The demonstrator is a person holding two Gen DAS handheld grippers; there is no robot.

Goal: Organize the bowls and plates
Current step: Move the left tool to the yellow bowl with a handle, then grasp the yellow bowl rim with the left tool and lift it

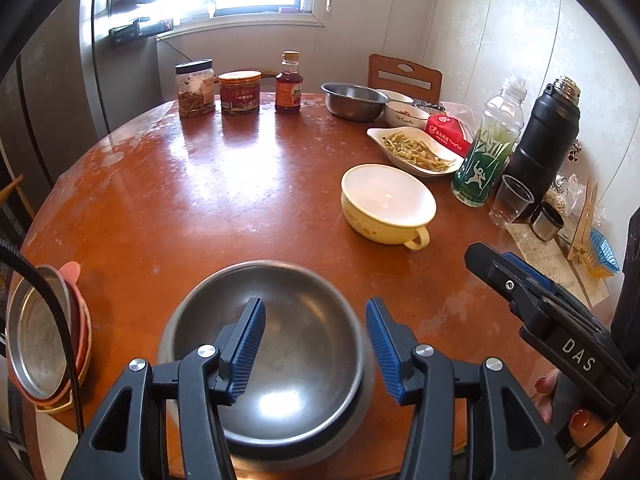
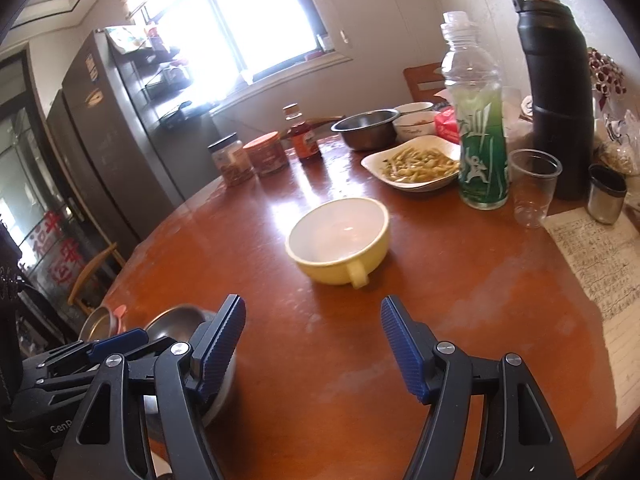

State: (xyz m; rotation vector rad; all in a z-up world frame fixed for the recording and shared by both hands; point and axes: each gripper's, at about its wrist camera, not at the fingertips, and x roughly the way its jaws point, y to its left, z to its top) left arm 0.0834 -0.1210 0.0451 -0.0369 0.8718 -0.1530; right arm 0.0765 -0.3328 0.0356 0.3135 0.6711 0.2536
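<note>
From the left wrist, the left claw (image 1: 316, 344) is gaping open over the steel bowl (image 1: 280, 360), straddling its right rim, probably lining up a grab. From the right wrist, the right claw (image 2: 312, 348) is hanging open, empty, the yellow cup-bowl (image 2: 338, 240) sitting ahead on the tabletop (image 2: 460, 300), likely next.
</note>
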